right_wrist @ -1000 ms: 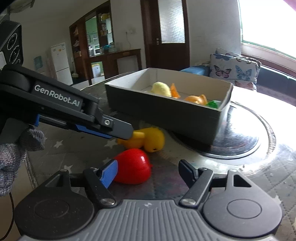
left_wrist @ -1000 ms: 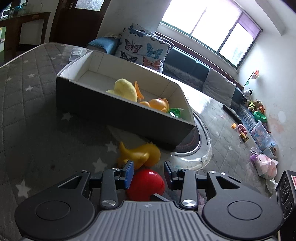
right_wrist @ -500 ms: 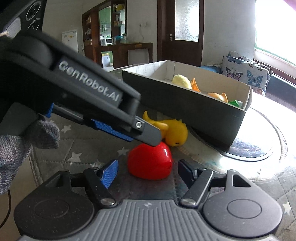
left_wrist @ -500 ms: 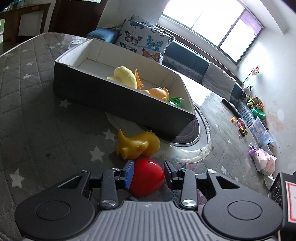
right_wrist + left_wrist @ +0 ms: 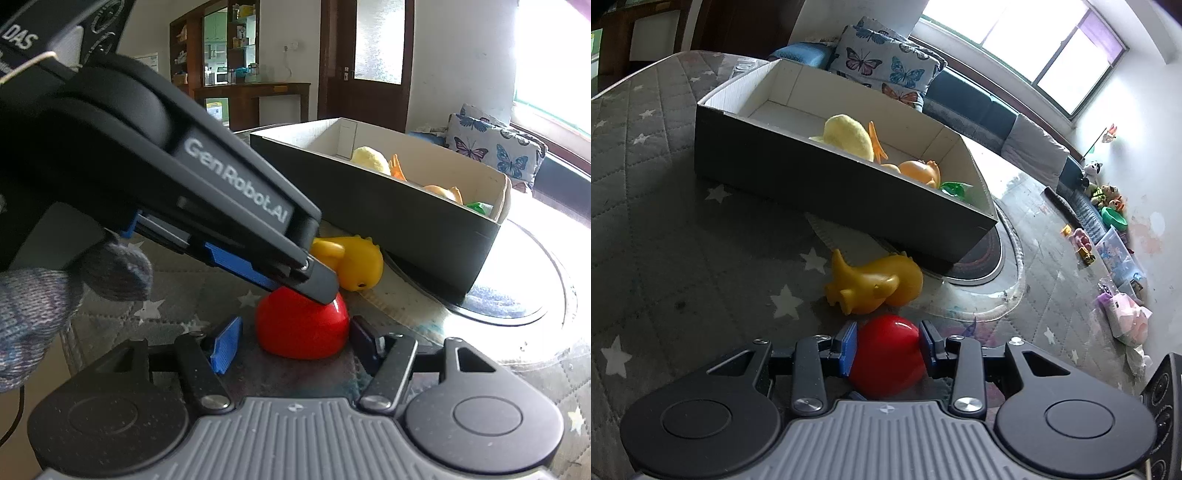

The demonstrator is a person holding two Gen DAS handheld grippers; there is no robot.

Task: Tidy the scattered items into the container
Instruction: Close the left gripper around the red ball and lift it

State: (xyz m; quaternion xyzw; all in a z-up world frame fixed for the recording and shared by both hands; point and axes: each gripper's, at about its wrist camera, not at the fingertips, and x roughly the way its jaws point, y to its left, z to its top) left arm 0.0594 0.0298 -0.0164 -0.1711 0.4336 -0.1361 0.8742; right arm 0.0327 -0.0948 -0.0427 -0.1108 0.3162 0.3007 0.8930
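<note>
While the left hand-held gripper (image 5: 887, 345) is clamped on the red toy (image 5: 886, 356), both blue pads touching its sides, the toy rests on the grey starred desk (image 5: 665, 236). Just behind it lies a yellow duck (image 5: 875, 282) on its side, near the dark box (image 5: 827, 184) with other toys inside. From the opposite side, the right hand-held gripper (image 5: 291, 341) stands apart around the same toy without touching it.
</note>
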